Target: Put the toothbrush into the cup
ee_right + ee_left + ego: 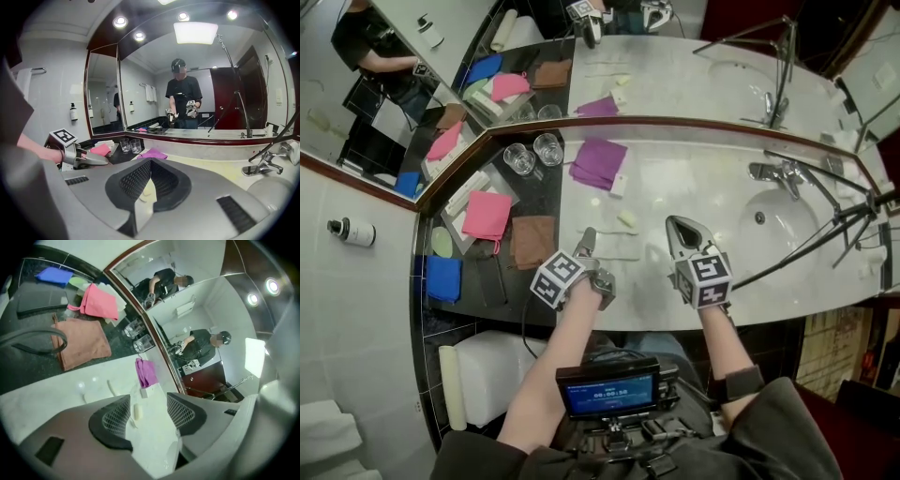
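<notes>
Left tool (587, 240): jaws wide apart, nothing gripped. Right tool (682, 229): jaws closed together, empty. Toothbrush (621, 259) is thin, pale and faint on the marble surface (694, 178). It lies on the person's side of the purple cloth (598, 161), between both tools, touching neither. Glass cups (548, 148) stand just left of the cloth.

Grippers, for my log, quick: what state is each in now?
Left gripper: open, holding nothing.
Right gripper: closed, holding nothing.

Head view looks steeply down on the bench (694, 178); both gripper views skim it low, facing the mirror (140, 93).
</notes>
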The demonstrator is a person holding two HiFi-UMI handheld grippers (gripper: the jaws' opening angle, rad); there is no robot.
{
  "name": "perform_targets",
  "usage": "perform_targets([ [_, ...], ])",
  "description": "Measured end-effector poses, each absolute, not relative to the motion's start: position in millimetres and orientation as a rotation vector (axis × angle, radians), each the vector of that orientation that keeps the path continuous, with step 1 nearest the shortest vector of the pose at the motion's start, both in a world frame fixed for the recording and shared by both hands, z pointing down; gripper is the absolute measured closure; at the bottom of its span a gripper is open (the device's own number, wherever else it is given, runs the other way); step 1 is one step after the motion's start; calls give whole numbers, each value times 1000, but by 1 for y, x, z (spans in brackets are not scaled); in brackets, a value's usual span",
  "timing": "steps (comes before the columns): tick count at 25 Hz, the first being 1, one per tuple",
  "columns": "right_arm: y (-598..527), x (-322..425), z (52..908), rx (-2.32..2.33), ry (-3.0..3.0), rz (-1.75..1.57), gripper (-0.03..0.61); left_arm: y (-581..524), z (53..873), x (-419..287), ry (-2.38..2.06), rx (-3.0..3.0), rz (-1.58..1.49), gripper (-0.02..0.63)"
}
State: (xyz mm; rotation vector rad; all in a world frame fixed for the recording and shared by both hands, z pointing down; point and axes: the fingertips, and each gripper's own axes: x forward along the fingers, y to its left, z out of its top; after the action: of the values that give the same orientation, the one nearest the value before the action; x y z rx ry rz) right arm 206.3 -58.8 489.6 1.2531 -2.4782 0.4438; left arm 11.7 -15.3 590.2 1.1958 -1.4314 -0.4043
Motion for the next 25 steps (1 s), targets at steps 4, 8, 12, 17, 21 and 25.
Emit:
perform_targets([
  [4,-59,202,486,1254,-2479,437,577,-21,554,-6,-1487,1344,-400,482],
  [8,-63,198,477,1267,-2482,425,577,-25,521,-28,-1552,1464,-396,564],
  [12,-65,191,471,1274,-2480,414,577,-23,493,-55,-1604,1542,-399,614],
  [17,-64,182,468,1279,-2466,417,577,-18,456,-93,-1666,1655,-404,614],
  [21,-63,173,470,1281,-2453,438,577,-14,432,-125,-1720,1751,-372,614],
  [25,-61,162,473,1277,-2445,461,577,-12,417,-154,-1793,1872,-243,614],
])
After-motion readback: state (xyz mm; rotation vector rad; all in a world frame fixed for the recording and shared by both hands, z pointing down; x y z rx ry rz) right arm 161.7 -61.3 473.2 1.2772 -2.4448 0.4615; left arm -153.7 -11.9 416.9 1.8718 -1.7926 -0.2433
